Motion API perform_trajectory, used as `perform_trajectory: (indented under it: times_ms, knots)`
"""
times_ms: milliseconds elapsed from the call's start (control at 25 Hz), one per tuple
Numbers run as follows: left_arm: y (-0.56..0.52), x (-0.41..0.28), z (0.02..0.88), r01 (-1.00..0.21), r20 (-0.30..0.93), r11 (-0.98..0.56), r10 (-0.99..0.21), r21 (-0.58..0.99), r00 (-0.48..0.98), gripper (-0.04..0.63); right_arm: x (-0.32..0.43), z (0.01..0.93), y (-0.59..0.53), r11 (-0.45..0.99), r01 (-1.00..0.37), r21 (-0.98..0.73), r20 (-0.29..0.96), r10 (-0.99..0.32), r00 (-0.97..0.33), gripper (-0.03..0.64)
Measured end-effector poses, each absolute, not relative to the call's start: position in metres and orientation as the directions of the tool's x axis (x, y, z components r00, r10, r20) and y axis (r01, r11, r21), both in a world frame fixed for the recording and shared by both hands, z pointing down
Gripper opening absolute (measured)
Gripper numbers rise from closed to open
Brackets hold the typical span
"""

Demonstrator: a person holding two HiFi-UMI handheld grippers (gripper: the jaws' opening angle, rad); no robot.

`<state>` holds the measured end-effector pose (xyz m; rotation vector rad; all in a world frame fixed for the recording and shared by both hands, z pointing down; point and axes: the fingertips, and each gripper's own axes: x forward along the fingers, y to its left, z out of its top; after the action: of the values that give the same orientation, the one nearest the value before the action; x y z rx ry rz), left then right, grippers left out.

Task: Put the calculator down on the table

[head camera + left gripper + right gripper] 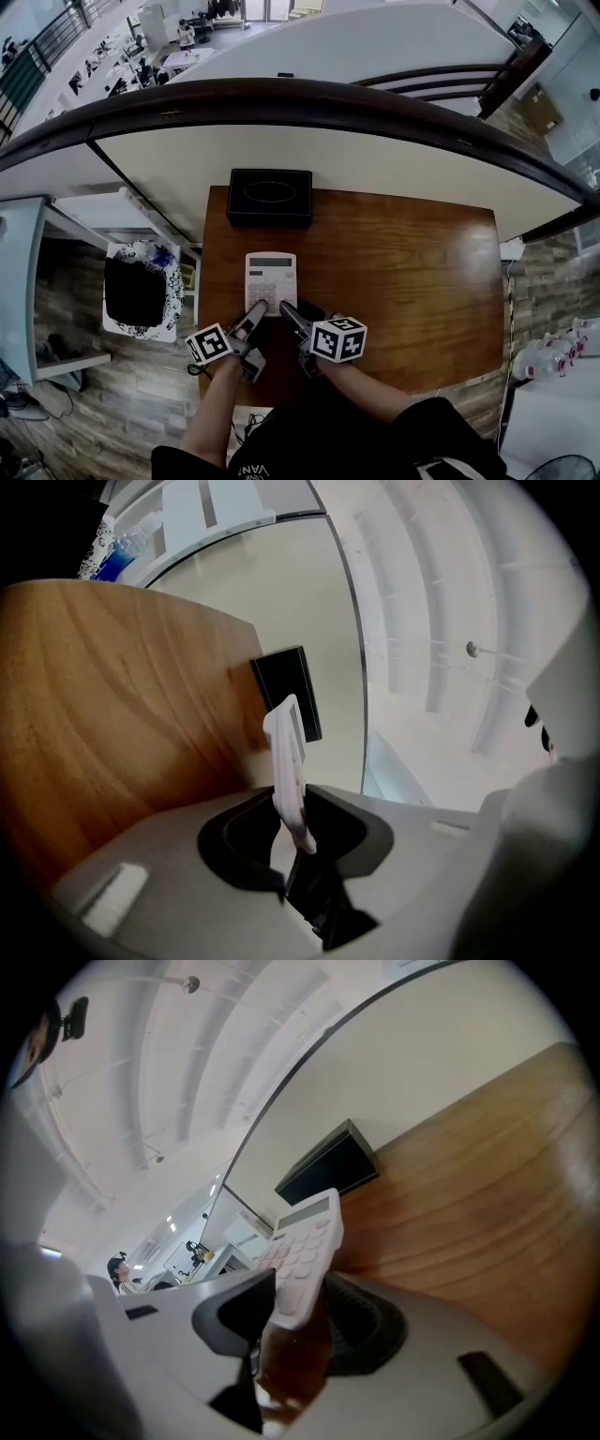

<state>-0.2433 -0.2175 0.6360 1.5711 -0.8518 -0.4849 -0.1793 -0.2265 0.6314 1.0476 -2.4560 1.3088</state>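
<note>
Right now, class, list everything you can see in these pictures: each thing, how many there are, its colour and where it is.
brown wooden table: one, brown, in front of the person.
black rectangular box: one, black, at the table's far edge.
white push-button calculator: one, white, tilted over the table's near left part, its near edge between both grippers' jaws.
white patterned bin with a black liner: one, white and black, on the floor left of the table.
dark curved handrail: one, dark brown, beyond the table.
clear plastic bottles: several, clear, on the floor at far right.
left gripper: one, grey, shut on the calculator.
right gripper: one, grey, shut on the calculator.
</note>
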Motion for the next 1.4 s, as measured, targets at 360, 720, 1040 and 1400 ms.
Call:
perform_trajectory:
  times_ms: [360, 720, 1040, 1400]
  knots:
    - [-0.24, -0.245, 0.646, -0.214, 0.158, 0.025, -0.759, 0.976, 0.631, 0.072, -0.181, 0.64, -0.25, 0.354, -0.662, -0.661, 0.445, -0.525, -0.725, 0.161]
    - [-0.262, -0.241, 0.653, -0.204, 0.196, 0.083, -0.748, 0.976, 0.634, 0.081, -0.175, 0.643, -0.271, 0.309, -0.692, -0.653, 0.465, -0.557, -0.688, 0.161]
    - [-0.281, -0.238, 0.654, -0.235, 0.225, 0.09, -0.729, 0.968, 0.647, 0.081, -0.17, 0.642, -0.289, 0.298, -0.708, -0.64, 0.481, -0.563, -0.672, 0.161]
    - [-0.288, -0.236, 0.659, -0.272, 0.276, 0.122, -0.708, 0.955, 0.651, 0.092, -0.169, 0.647, -0.298, 0.296, -0.731, -0.615, 0.529, -0.532, -0.661, 0.162]
